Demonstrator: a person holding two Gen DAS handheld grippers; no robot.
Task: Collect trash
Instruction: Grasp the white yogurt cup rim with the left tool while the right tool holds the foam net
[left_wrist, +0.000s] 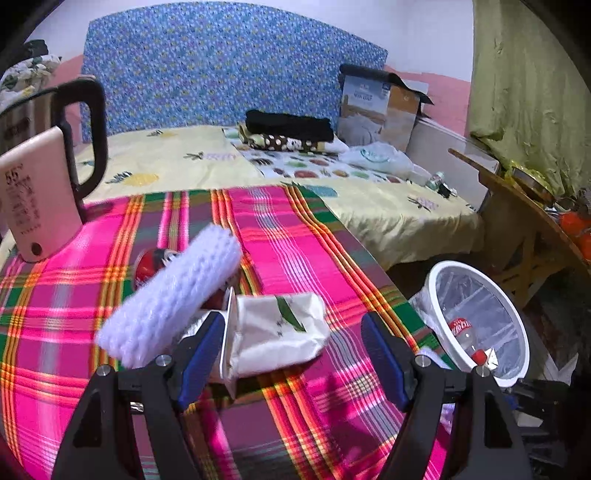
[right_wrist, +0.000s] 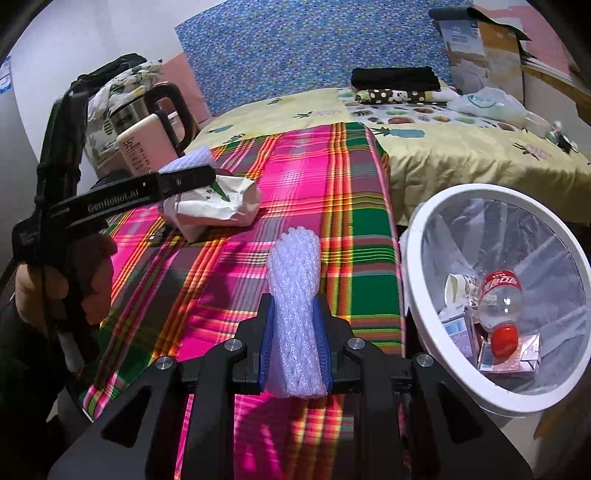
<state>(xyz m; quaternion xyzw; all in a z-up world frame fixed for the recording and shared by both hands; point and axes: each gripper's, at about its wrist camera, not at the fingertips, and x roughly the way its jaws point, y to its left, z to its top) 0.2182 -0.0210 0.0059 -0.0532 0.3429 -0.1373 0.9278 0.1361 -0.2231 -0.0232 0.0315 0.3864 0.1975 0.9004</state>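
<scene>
My right gripper (right_wrist: 295, 332) is shut on a white foam net sleeve (right_wrist: 295, 295), held over the plaid table beside the bin. My left gripper (left_wrist: 295, 354) is open around a crumpled white paper pack (left_wrist: 277, 332) lying on the plaid cloth; in the right wrist view the same pack (right_wrist: 218, 203) sits under the left gripper's finger. Another white foam sleeve (left_wrist: 173, 295) lies blurred just left of the pack, over a red and white can (left_wrist: 151, 262). The white bin (right_wrist: 498, 295) with a clear liner holds a bottle and cartons.
A kettle (left_wrist: 55, 122) and a pink carton (left_wrist: 40, 206) stand at the table's far left. Beyond the table (left_wrist: 314, 236) is a bed with folded clothes (left_wrist: 288, 129), a plastic bag and a cardboard box (left_wrist: 380, 107). A wooden table (left_wrist: 517, 206) is at right.
</scene>
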